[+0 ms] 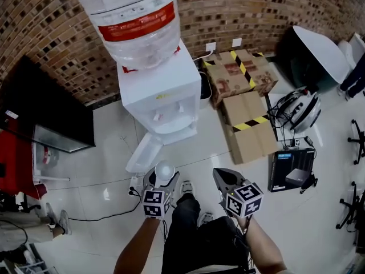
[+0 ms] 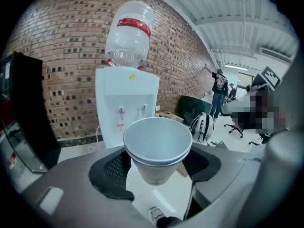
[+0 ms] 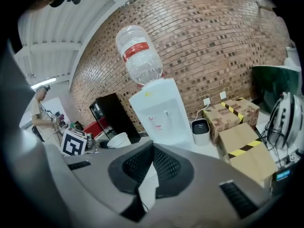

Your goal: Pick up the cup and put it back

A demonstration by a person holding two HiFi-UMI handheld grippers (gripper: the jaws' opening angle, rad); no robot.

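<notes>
A white paper cup (image 1: pixel 164 171), which looks like two stacked cups (image 2: pixel 157 146), sits upright between the jaws of my left gripper (image 1: pixel 162 178), which is shut on its lower wall. From the right gripper view the same cup (image 3: pixel 118 139) shows at the left, beside the marker cube. My right gripper (image 1: pixel 224 178) hangs beside it, jaws together and holding nothing (image 3: pixel 152 160). Both grippers point toward the white water dispenser (image 1: pixel 162 90), a short way in front of it. Its two taps (image 2: pixel 132 110) show above an alcove.
An inverted water bottle (image 1: pixel 131 16) tops the dispenser against a brick wall. Taped cardboard boxes (image 1: pixel 248 124) and a small bin (image 3: pixel 200 127) stand to its right, a black cabinet (image 1: pixel 45 104) to its left. A black case (image 1: pixel 291 170) and cables lie on the white floor.
</notes>
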